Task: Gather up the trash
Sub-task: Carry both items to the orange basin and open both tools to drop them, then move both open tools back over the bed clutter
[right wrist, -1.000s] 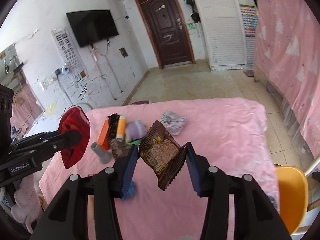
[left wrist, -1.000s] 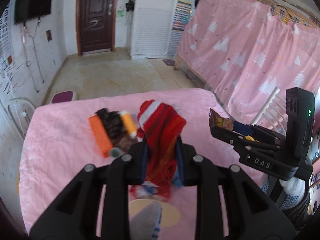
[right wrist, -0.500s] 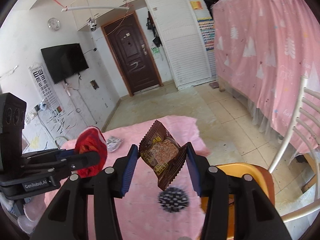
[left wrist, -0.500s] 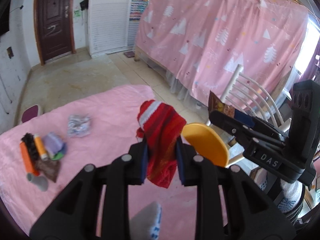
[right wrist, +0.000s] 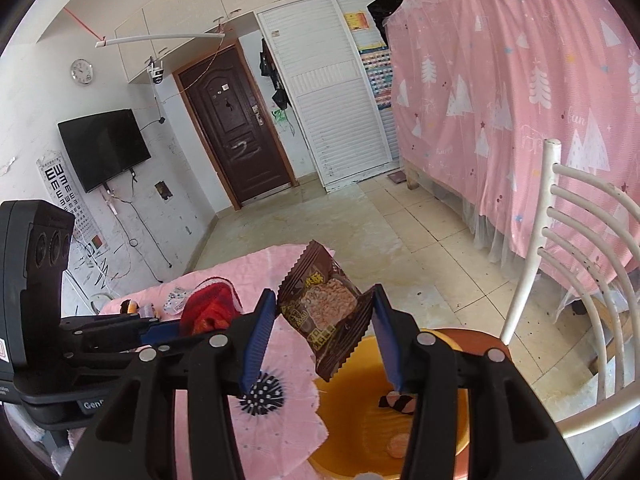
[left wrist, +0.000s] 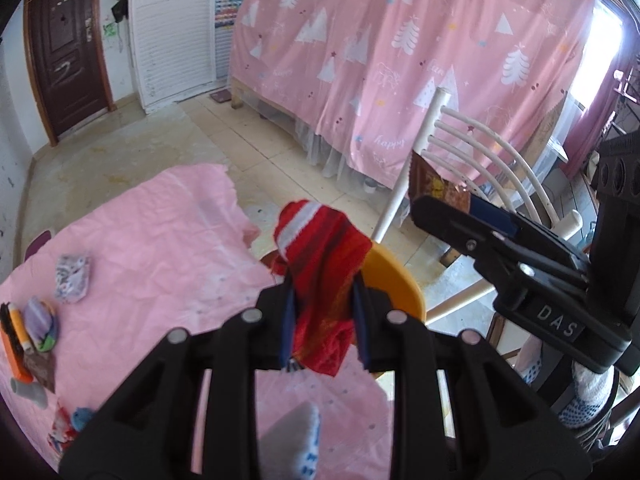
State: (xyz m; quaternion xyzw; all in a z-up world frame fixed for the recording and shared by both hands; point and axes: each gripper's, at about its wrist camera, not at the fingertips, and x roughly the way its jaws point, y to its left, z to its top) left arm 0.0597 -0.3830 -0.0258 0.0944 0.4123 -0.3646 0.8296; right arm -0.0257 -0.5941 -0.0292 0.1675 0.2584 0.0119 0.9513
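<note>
While clamped in separate jaws, red sock (left wrist: 320, 264) and brown snack wrapper (right wrist: 324, 312) above orange basin (right wrist: 360, 436).

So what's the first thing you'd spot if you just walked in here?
Probably the red knitted sock pinched in the left gripper, held over the edge of the pink-covered table. Next, the brown snack wrapper clamped in the right gripper above an orange bin. Behind both hangs a big pink curtain with white trees.

An orange basin (right wrist: 460, 432) sits open-topped just past the pink-covered table's (right wrist: 280, 440) edge, a few scraps inside. A white chair back (right wrist: 536, 264) rises close behind it; bare floor (right wrist: 360, 224) lies beyond.
</note>
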